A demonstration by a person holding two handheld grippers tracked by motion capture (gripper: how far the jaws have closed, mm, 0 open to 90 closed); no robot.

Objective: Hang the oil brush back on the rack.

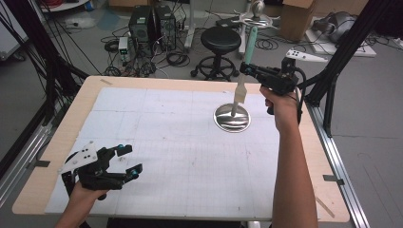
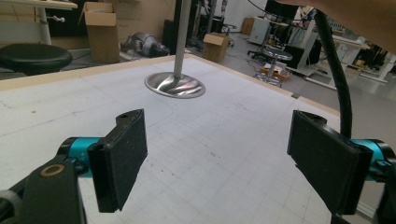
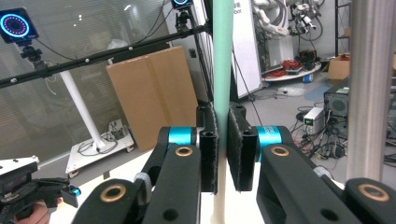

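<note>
right gripper (image 1: 247, 69) clamps a green-handled spatula (image 1: 244, 71) upright, tip just above the steel stand base (image 1: 232, 118); left gripper (image 1: 127, 161), well apart, gapes empty; likely next: lower it steadily.

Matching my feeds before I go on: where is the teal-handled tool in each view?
High view: upper right of centre, teal-handled tool upright in the right gripper, tip on the steel dish.
Left gripper view: top centre, standing on the dish.
Right gripper view: centre, clamped.
Shared landmark: left gripper, lower left in the high and right gripper views.
</note>
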